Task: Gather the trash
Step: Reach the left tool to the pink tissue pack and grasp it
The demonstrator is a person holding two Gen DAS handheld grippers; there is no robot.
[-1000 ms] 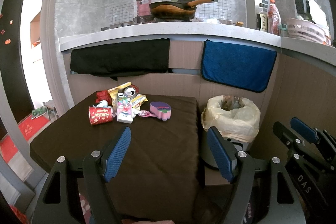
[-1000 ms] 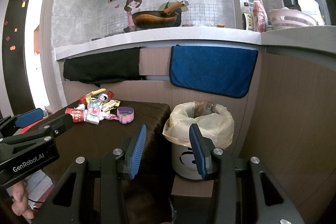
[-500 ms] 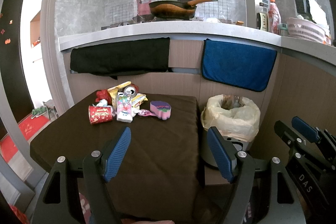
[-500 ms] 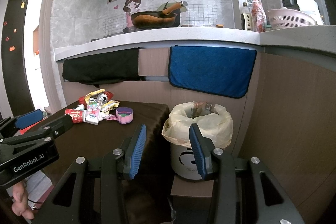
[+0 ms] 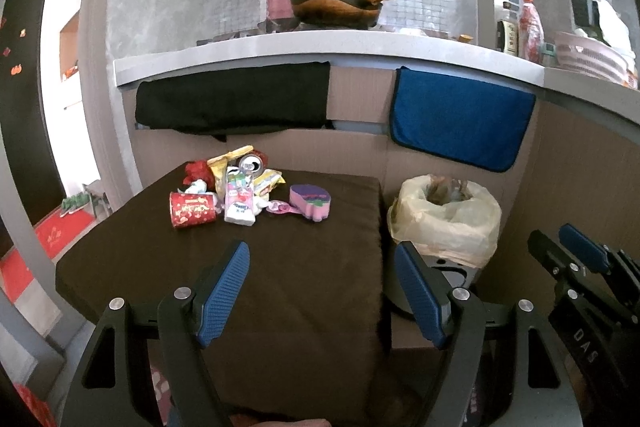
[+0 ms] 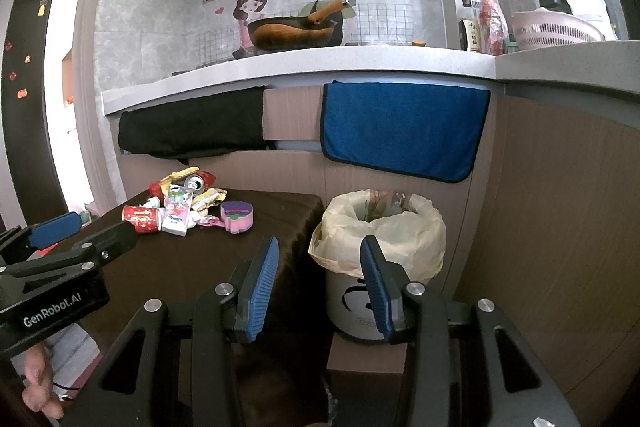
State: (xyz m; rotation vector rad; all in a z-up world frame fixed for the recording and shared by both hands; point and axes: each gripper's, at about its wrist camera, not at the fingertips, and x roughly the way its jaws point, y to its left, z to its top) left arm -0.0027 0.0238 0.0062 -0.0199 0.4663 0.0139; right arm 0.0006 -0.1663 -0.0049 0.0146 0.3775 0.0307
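Beside the brown table, at about 3 o'clock from it in the left view, stands one round bin with a thin, crinkly, pale yellow bag hanging over its rim. Some crumpled trash sits inside the bag, but what it is cannot be told. On the table's far side, at about 11 o'clock, one pile of trash lies close together. It has one red paper cup on its side, one white soft tissue pack, one shiny can with its round top showing, one pink and purple flower-shaped box, and some yellow and red wrappers too bunched up to count. The table wears a smooth, dark brown cloth. Two cloths hang under the grey stone counter: one black cloth and one fuzzy blue towel. One dark pan with a wooden handle sits on the counter. The left gripper has its two bumpy blue pads wide apart and holds nothing. The right gripper also stands apart and empty, low at 6 o'clock, with the bin seen past its pads.
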